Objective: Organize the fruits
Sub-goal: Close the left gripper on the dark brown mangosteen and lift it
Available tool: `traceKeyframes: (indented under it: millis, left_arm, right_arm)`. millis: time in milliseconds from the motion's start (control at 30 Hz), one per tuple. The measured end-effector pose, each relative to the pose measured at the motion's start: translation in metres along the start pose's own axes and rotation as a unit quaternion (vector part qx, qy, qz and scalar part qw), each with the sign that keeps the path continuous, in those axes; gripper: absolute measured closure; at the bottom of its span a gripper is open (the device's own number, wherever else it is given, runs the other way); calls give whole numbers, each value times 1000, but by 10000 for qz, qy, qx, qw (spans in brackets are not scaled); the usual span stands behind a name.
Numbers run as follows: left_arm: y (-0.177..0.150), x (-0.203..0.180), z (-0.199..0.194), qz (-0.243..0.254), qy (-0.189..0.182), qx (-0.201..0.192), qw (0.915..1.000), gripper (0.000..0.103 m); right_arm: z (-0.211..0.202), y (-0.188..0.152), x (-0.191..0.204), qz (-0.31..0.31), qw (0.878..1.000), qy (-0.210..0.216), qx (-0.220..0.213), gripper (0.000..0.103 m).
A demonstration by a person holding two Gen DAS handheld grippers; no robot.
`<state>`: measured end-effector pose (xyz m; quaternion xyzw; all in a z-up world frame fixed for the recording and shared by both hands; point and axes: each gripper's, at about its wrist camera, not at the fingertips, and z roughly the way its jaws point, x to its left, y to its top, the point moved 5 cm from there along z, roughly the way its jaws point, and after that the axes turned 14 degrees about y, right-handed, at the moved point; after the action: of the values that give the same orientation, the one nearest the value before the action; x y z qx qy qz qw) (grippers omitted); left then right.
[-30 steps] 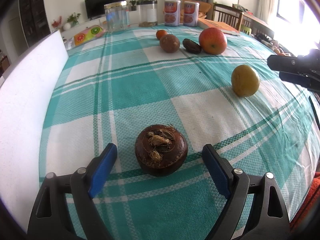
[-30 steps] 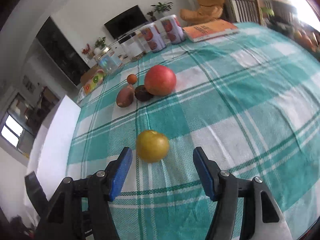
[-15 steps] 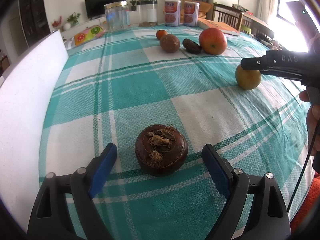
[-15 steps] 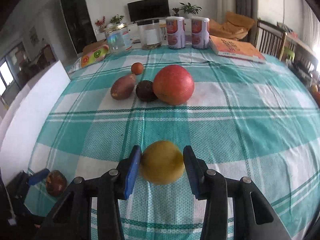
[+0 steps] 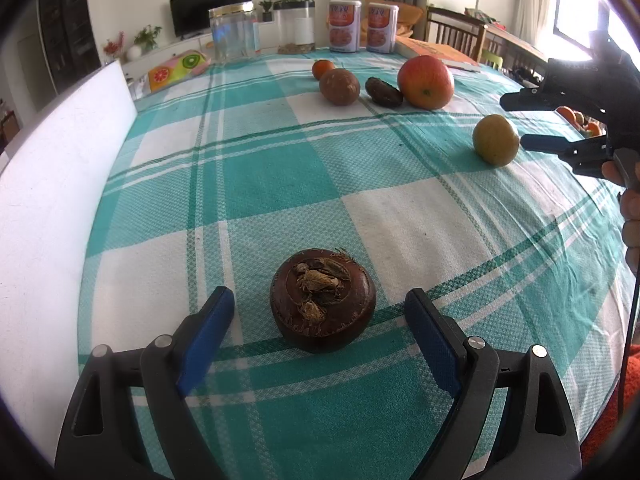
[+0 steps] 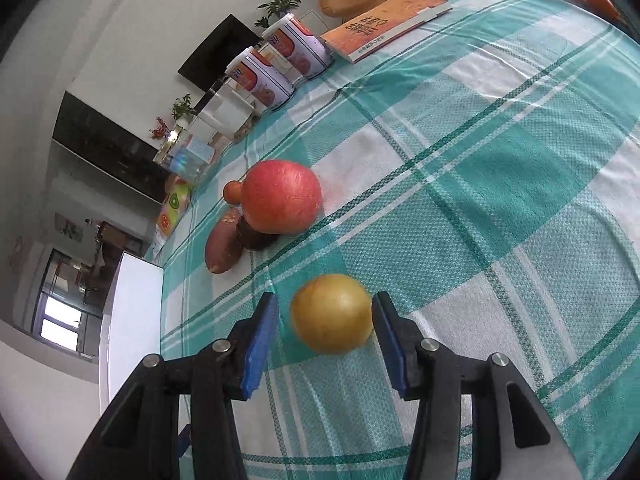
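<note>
While the teal checked tablecloth (image 5: 280,168) fills a living room, left gripper (image 5: 320,312) gapes around a brown fruit (image 5: 323,299); right gripper (image 6: 325,320), jaws just reopening, brackets the yellow fruit (image 6: 331,313), left pad clear.

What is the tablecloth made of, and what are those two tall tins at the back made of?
The tablecloth looks like woven cotton-type fabric: a matte surface with a visible waffle weave in its teal and white checks. The two tall tins could be metal or coated card; their printed labels look smooth and slightly glossy, with white lids that are probably plastic. From here I can't be sure.
</note>
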<state>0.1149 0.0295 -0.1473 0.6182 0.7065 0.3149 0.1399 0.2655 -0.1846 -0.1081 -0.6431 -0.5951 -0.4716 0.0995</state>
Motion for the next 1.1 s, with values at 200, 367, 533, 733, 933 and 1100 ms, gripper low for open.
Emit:
traceKeyframes:
  millis: [200,367,533,733,933,1100]
  left_arm:
    - [0,0,0,-4,-6,0,10000,14]
    - [-3,12,-7,-186,-763,118,9968,15]
    - [-20,26,-22,-414,-969,114,9944,15]
    - [-3,11,-12,-198,-529,-27,9984,18]
    - [3,-2,-6,35,-220,-102,9997,55]
    - [-7,12,-15,-231,-512,192,9982,55]
  right_arm:
    - [-34,-40,-7,-701,9933,-891,-239,27]
    - [-30,-99,0,-1765,9694,-1705,77,27]
    - [-43,-103,11,-2101,9594,-1853,-327,15]
    - [-40,-97,2,-1804,9694,-1645,-265,15]
    - [-16,-63,14,-1818,9749,-1286,75,15]
    - [28,-33,23,-2138,9639,-1506,495,15]
